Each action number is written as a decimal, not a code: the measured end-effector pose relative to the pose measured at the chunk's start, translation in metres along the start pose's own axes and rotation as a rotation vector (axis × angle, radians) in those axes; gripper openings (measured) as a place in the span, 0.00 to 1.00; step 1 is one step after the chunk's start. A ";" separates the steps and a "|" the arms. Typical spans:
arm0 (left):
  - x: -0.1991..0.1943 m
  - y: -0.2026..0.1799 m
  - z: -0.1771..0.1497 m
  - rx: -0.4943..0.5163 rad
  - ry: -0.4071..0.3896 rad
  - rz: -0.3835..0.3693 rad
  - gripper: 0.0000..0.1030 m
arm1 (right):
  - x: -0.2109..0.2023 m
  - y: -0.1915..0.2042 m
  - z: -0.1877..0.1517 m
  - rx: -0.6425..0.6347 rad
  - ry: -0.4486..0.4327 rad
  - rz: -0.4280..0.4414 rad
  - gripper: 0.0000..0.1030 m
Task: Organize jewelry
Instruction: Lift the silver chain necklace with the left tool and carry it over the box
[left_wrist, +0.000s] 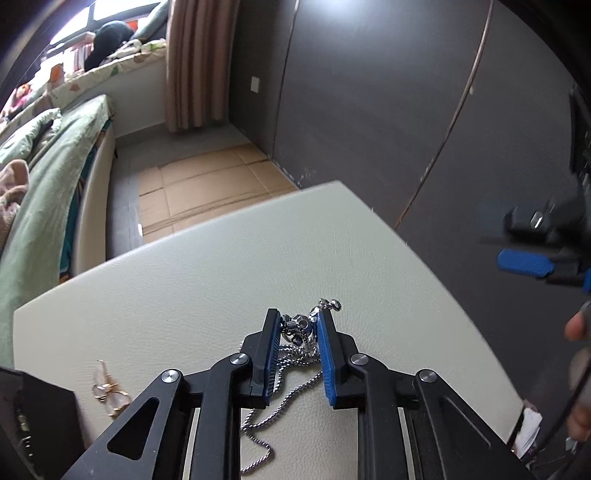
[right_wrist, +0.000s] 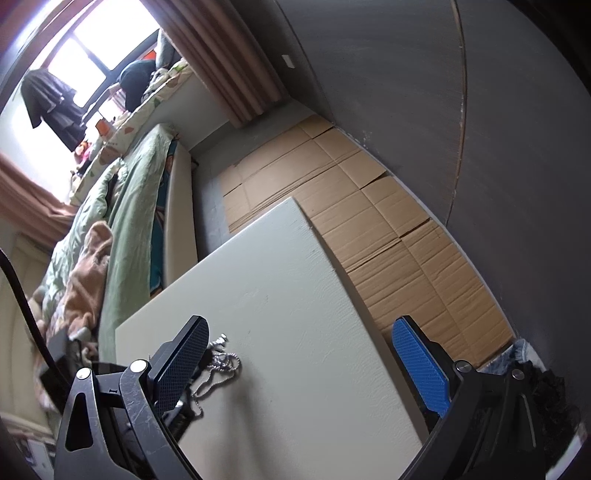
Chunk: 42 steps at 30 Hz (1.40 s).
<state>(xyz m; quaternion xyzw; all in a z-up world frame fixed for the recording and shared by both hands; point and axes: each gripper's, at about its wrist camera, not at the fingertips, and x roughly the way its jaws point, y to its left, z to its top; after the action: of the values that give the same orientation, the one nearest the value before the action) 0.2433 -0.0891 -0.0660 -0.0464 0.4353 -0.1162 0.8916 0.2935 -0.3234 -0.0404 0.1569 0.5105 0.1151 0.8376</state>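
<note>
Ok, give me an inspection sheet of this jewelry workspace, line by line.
Surface: pale leather-textured tabletop, mostly bare.
Job's things: silver chain necklace with beaded pendant, heaped; gold jewelry piece lying apart to its left.
Clutter: dark box at the table's edge.
Grippers: left gripper closed around the pendant; right gripper open, empty, beside the table.
Cables: black cable at the right view's edge.
Surroundings: flattened cardboard on the floor, bed with green quilt, curtain.
</note>
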 end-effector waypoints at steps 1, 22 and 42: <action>-0.006 0.002 0.001 -0.011 -0.011 -0.003 0.20 | 0.000 0.002 -0.001 -0.007 0.003 0.003 0.98; -0.157 0.041 0.025 -0.103 -0.246 0.066 0.12 | 0.027 0.063 -0.024 -0.145 0.091 0.135 0.98; -0.310 0.037 0.072 -0.052 -0.478 0.142 0.12 | 0.039 0.099 -0.036 -0.210 0.122 0.239 0.82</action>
<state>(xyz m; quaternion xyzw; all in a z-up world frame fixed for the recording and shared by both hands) 0.1223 0.0225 0.2086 -0.0647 0.2169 -0.0281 0.9737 0.2757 -0.2129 -0.0498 0.1209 0.5232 0.2760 0.7972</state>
